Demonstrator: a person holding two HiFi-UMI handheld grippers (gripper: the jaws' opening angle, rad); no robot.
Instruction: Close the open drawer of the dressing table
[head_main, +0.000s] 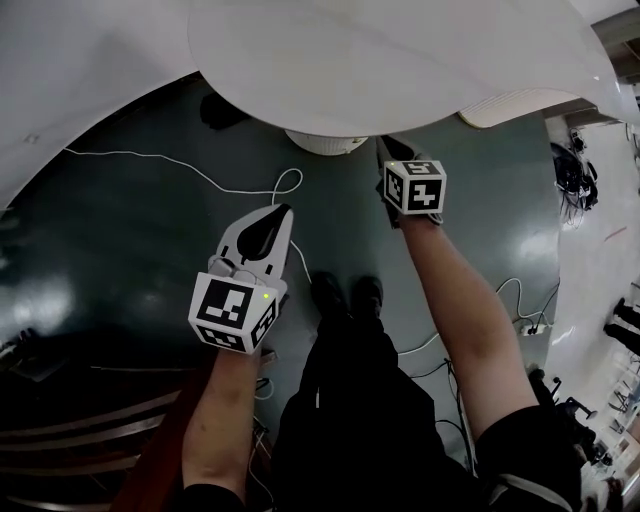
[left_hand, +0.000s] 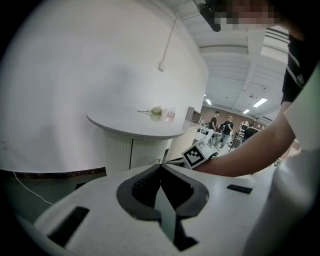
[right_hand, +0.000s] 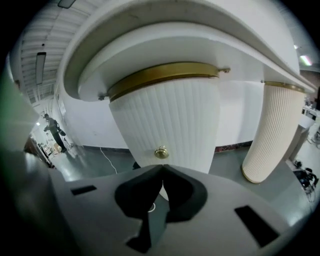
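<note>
Dark floor (head_main: 120, 250) under one dressing table (head_main: 400, 60), one brass knob (right_hand: 161, 152); left gripper (left_hand: 160, 164) and right gripper (right_hand: 162, 167) both closed, empty.

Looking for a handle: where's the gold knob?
Right gripper view: the gold knob sits low on the ribbed white front, just above the shut right tool.

From overhead, the tabletop (head_main: 420, 70) hides the fingers of your right gripper (head_main: 392, 150) (tips only). The far pale item (left_hand: 159, 112) is too small to tell.
</note>
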